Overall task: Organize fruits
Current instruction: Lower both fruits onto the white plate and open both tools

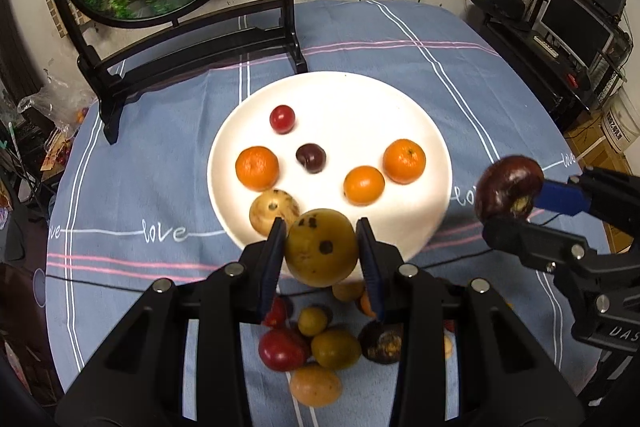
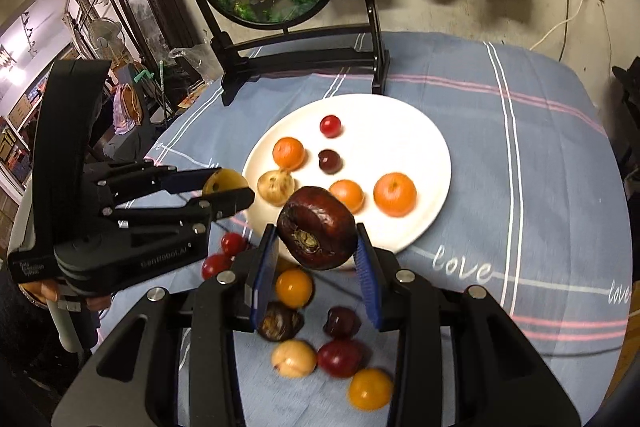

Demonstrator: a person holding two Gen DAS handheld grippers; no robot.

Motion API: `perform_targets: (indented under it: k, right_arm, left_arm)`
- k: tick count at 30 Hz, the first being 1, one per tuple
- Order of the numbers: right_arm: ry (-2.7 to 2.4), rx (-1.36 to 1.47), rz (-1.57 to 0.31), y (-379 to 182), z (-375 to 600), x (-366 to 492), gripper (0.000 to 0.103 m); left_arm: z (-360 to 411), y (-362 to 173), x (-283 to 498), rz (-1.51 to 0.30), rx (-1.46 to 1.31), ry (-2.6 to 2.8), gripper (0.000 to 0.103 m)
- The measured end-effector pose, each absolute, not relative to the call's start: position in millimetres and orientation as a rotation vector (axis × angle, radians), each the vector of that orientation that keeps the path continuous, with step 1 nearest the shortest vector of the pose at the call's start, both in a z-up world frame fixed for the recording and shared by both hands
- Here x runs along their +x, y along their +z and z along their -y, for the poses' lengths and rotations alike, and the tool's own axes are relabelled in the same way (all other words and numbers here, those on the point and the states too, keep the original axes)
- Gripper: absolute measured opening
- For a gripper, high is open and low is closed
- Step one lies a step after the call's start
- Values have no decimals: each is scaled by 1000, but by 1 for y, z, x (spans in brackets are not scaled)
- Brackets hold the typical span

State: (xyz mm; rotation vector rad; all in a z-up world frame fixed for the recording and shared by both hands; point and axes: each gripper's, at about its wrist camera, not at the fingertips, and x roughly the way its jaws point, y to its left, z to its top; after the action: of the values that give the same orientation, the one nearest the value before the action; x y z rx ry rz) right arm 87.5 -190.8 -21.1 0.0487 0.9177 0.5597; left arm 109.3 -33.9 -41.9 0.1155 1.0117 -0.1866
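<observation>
The left gripper was clamped on a round, yellow-brown fruit with dark spots on its smooth skin, held just above the near rim of the glossy white plate. The right gripper was clenched around a dark maroon fruit, squat and ring-shaped with a rough, dull stem scar facing the camera. Ahead of both, the plate carried three matte orange tangerines, a red cherry, a dark cherry and a speckled pale fruit. Beneath the grippers, loose fruits lay on the striped blue tablecloth, partly hidden by the black gripper frames and blurred, so some could not be identified.
</observation>
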Motion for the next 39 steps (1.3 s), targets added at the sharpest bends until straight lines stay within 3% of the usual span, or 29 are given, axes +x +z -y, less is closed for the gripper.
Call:
perform_targets:
  k: [28, 30, 31, 32, 33, 34, 39]
  right_arm:
    - [544, -28, -1058, -76, 159, 210, 39]
    - [523, -31, -1068, -78, 158, 214, 43]
    - [521, -23, -1072, -77, 158, 216, 43]
    - [526, -17, -1072, -77, 159, 217, 43]
    - [526, -19, -1070, -75, 159, 217, 45]
    - [519, -24, -1063, -73, 159, 217, 54]
    - [534, 40, -1031, -57, 173, 207, 55]
  left_arm:
    - [39, -91, 189, -1088, 109, -124, 37]
    - [38, -92, 190, -1084, 109, -120, 46]
    - [38, -91, 191, -1075, 108, -116, 58]
    - [37, -89, 190, -1061, 106, -109, 62]
    - [36, -87, 190, -1054, 101, -111, 62]
    - [36, -86, 190, -1053, 99, -113, 62]
    - [33, -75, 185, -1026, 98, -103, 62]
